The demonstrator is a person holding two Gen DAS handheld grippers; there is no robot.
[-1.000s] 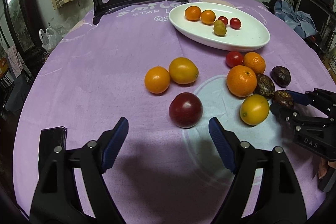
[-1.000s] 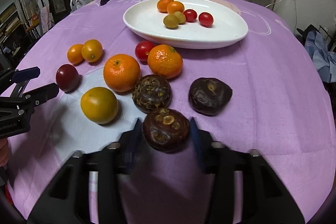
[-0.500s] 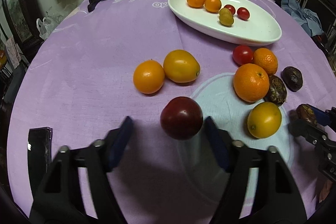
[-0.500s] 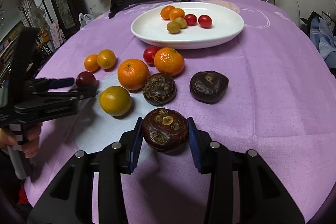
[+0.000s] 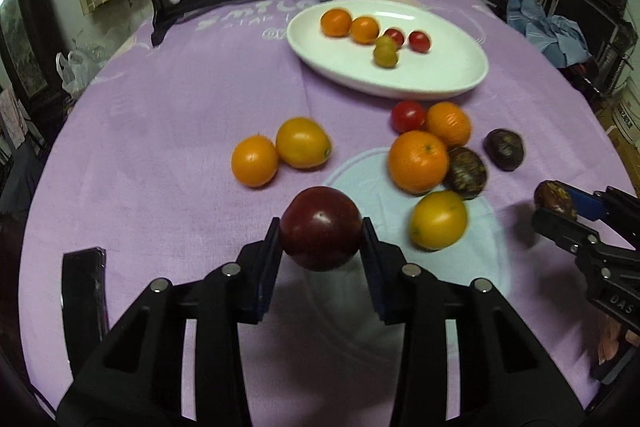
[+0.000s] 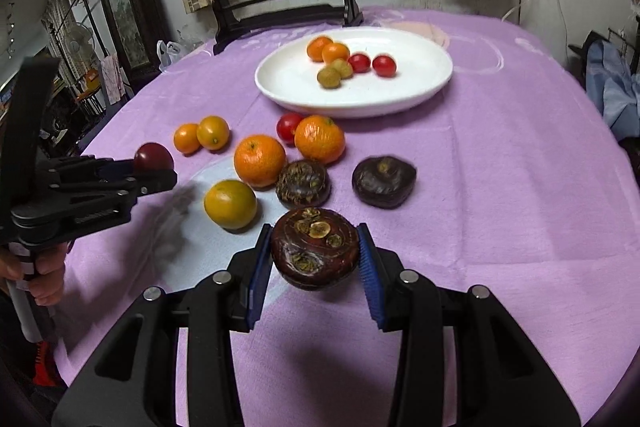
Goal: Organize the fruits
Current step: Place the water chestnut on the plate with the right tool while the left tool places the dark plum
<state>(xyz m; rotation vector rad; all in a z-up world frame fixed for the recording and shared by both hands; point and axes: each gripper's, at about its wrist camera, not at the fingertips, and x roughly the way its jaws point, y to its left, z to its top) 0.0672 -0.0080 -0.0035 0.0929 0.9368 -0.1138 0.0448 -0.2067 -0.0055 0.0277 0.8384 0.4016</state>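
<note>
roughly a third in: six small fruits sitting on the white plate, eight more loose on the purple tabletop just in front of it. left gripper clamped on a dark red plum, right gripper clamped on a brown mangosteen, both lifted clear of the cloth. still needing plating: oranges, two mangosteens, one cherry tomato.

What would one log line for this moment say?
left gripper: shut on dark red plum | right gripper: shut on brown fruit | white plate: six fruits
</note>
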